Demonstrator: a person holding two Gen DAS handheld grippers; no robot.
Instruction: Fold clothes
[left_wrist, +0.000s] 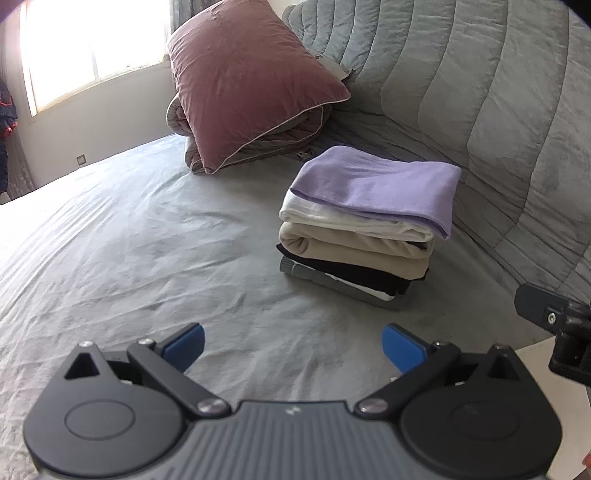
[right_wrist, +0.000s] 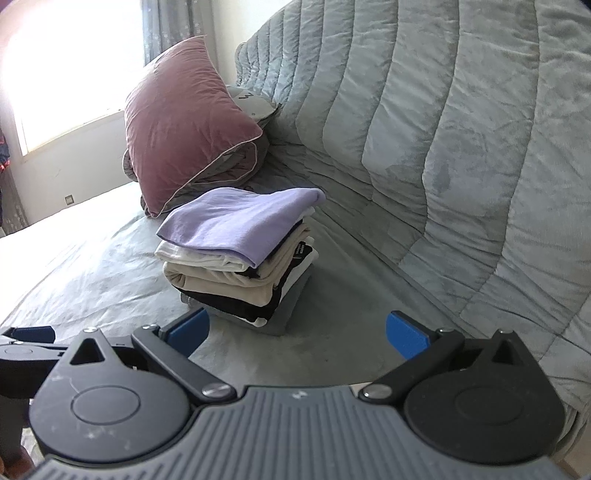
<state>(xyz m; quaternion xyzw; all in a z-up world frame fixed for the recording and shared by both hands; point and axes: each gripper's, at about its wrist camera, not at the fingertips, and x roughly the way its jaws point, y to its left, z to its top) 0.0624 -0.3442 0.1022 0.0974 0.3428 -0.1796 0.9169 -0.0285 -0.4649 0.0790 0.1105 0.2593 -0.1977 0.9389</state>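
In the left wrist view, the left gripper (left_wrist: 291, 345) filled the bottom of the frame, its blue-padded fingers (left_wrist: 184, 345) spread wide with nothing between them, hovering above the wrinkled grey bedsheet (left_wrist: 129, 240). The stack of folded clothes (left_wrist: 364, 225) sat right of centre on that sheet, a lilac folded garment (left_wrist: 373, 182) on top, with white, beige, black and grey layers beneath it. Above the stack, in the upper middle, a dusty-pink pillow (left_wrist: 243, 81) leaned on a rolled grey quilt. A quilted grey comforter (left_wrist: 480, 81) rose along the upper right. A bright window (left_wrist: 92, 44) glared at the upper left. Part of the right gripper (left_wrist: 554, 332) poked in at the right edge.

In the right wrist view, the right gripper (right_wrist: 297, 334) was likewise released, its blue pads far apart and empty, low in the frame. The stack of folded clothes (right_wrist: 240, 254) stood just left of centre, close beyond the left finger, lilac piece uppermost. The pink pillow (right_wrist: 184, 122) was in the upper left, the comforter (right_wrist: 443, 129) across the right. A sliver of the left gripper (right_wrist: 26, 339) showed at the left edge.
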